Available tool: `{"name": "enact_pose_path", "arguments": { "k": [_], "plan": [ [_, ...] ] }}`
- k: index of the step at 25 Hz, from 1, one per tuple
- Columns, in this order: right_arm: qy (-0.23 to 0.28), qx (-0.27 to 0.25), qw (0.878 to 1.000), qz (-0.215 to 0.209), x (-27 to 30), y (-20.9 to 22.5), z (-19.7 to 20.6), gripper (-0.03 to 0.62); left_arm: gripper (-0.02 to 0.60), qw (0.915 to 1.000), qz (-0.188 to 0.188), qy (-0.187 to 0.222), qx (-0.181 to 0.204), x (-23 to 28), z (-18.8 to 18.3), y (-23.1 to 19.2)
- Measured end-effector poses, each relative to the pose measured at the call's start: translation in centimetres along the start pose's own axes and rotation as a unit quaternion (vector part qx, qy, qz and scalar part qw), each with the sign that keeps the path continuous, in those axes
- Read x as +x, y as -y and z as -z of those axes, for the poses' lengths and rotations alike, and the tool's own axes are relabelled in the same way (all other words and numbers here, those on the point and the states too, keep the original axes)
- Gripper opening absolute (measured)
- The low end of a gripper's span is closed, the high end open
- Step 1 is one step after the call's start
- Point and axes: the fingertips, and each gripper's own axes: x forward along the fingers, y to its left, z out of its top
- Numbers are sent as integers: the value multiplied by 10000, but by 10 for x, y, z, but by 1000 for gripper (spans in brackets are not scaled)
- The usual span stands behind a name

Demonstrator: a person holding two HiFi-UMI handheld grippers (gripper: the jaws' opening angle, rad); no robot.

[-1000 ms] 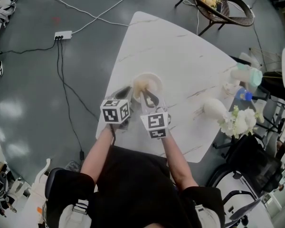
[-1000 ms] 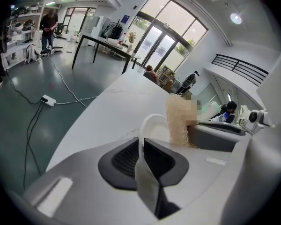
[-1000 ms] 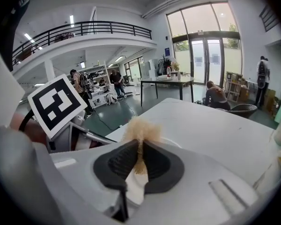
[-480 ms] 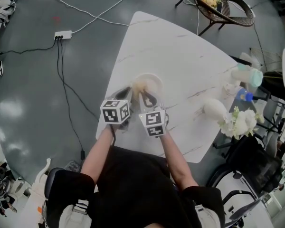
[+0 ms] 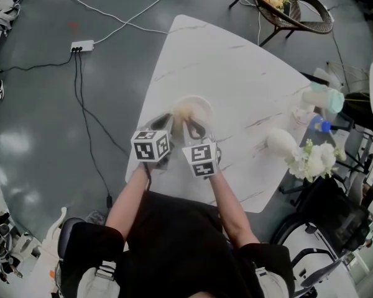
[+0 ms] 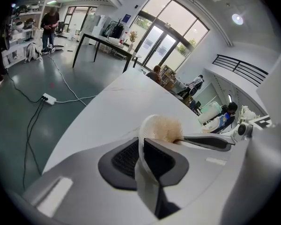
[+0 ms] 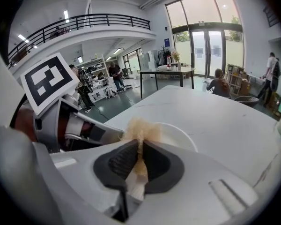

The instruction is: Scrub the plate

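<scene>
**At the table's near edge: plate clamped, scrubber on its face**

On the white table (image 5: 236,73), close to the edge nearest the person, we find the plate (image 5: 198,106). It is small, round and white, and it is tipped up off the tabletop rather than lying flat.

The left gripper (image 5: 169,120) has its jaws drawn narrow onto the plate's rim. In the left gripper view the rim (image 6: 141,130) runs edge-on between the two dark pads, and both pads press against it.

The right gripper (image 5: 189,123) is closed on a tan, fibrous scrubber (image 7: 140,128). In its own view the tuft stands up from between the pads, just in front of the plate (image 7: 178,132). From the left gripper view, the scrubber (image 6: 167,129) sits against the plate's inner face.

Markings: each gripper carries a marker cube (image 5: 151,145) with a black-and-white square pattern. That pattern is the only print we can make out. The bottles (image 5: 323,98) at the table's far right edge have labels too small to read.

White flowers (image 5: 314,157) stand just beside those bottles. A power strip (image 5: 82,45) lies on the grey floor, well apart from the table.
</scene>
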Motion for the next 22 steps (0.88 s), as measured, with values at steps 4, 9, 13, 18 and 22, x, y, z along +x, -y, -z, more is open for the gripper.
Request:
{"name": "enact_pose_path", "arguments": {
  "k": [4,9,13,18,22],
  "plan": [
    [-14,47,10000,68,-3,7,2,35,43,10000,-6,3,-1,0,0,0],
    [-29,94,9998,183,-8,18,6,35,43,10000,-12,-2,-7,-1,0,0],
    [-47,125,9995,297,-13,30,10,35,43,10000,-14,10,-5,0,0,0],
    [-62,169,9989,424,-22,43,16,35,43,10000,-20,9,-10,-1,1,0],
    [-39,166,9987,483,-27,48,17,35,43,10000,-17,18,-19,0,1,0]
  ]
}}
